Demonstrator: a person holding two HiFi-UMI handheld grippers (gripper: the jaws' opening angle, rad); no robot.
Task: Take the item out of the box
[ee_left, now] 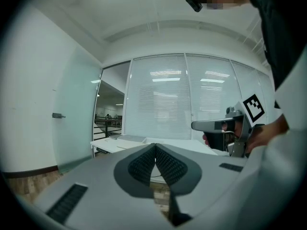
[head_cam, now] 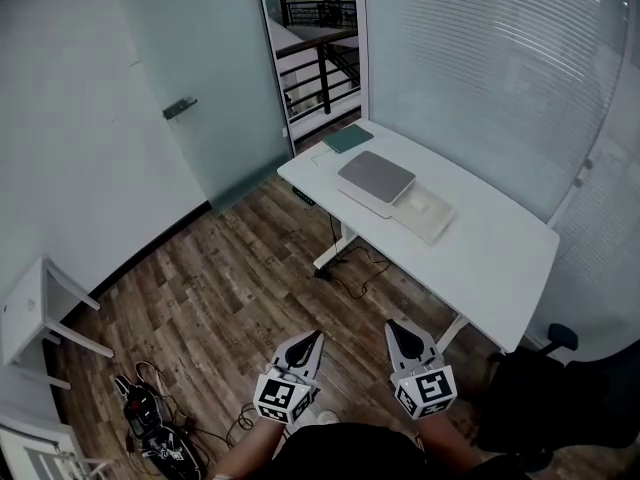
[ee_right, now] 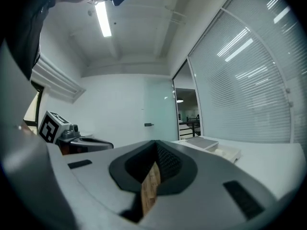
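While the person is standing on the wooden floor (head_cam: 220, 298) well back from the white table (head_cam: 500, 258), both grippers are hanging low at the near edge of the head view. They are sitting close to the body and well apart from everything on the tabletop. The left gripper (head_cam: 317, 335) is pointing toward the far side with its jaws clenched together, the ribbed pads meeting at the tip and grasping nothing. The right gripper (head_cam: 391, 325) is sitting just beside it, on the right, its jaws likewise pressed shut and empty; only floor boards are showing through the slit beneath its pads.

Far across the floor, the box (head_cam: 376, 178) is lying flat on the table's left half, its grey top facing up. A shallow cream tray (head_cam: 430, 216) is lying against the box's right, nearer side, touching it. Whether the item is inside the box or the tray, no view is showing clearly.

At the table's far left corner a teal notebook (head_cam: 348, 138) is resting, with a white sheet (head_cam: 322, 154) just beside it on the left. A frosted glass door (head_cam: 215, 88) is standing beyond the table on the left, and blinds (head_cam: 480, 58) are covering the wall behind it on the right. A black chair (head_cam: 545, 388) is sitting by the table's near right end, and a tangle of cables (head_cam: 150, 418) is lying on the floor at the near left.
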